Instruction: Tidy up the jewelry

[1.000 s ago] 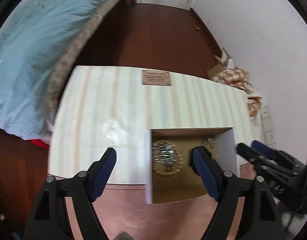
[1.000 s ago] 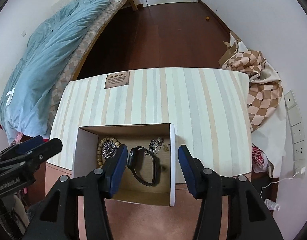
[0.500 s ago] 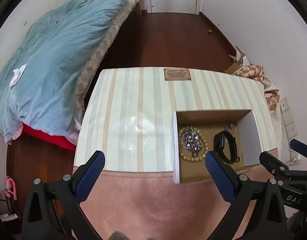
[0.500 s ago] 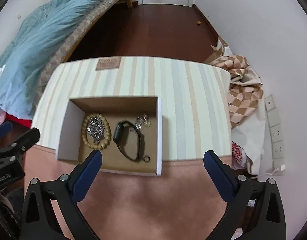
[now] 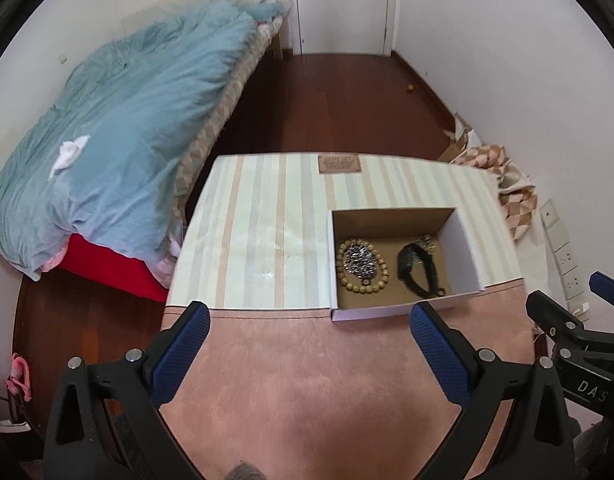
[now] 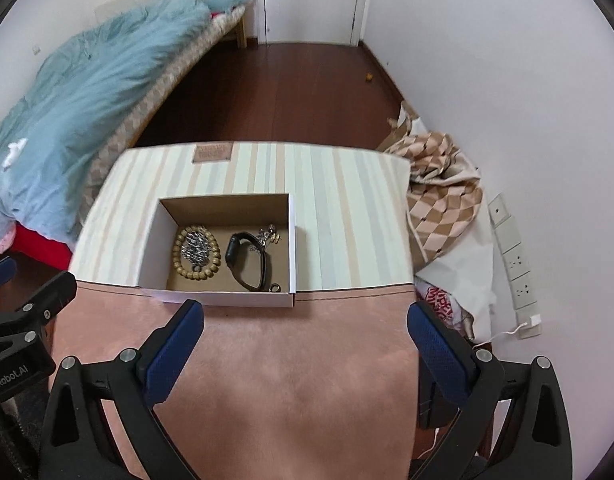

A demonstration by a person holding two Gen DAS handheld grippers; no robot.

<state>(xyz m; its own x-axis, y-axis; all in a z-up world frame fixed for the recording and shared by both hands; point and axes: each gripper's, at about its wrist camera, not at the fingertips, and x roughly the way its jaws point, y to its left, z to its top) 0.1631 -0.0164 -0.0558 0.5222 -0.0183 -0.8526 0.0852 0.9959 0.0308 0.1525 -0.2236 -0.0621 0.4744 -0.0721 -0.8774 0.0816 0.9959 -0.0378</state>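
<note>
In the box point(image 6: 223, 300) on the table point(image 6: 347, 216), the bead bracelet point(image 6: 197, 252) lies left of the watch point(image 6: 247, 260).

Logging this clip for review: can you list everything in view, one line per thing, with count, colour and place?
box: 1, white outside and brown inside, on the table
bead bracelet: 1, tan, left in the box
chain: 1, silver, heaped inside the bead bracelet
watch: 1, black, right of the beads
trinkets: small silver cluster, count unclear, behind the watch
table: 1, striped far part, pink near part
bed: 1, blue quilt, left
cloth: 1, checked tan, right of the table
left hand-held gripper: open, empty
right hand-held gripper: open, empty
</note>
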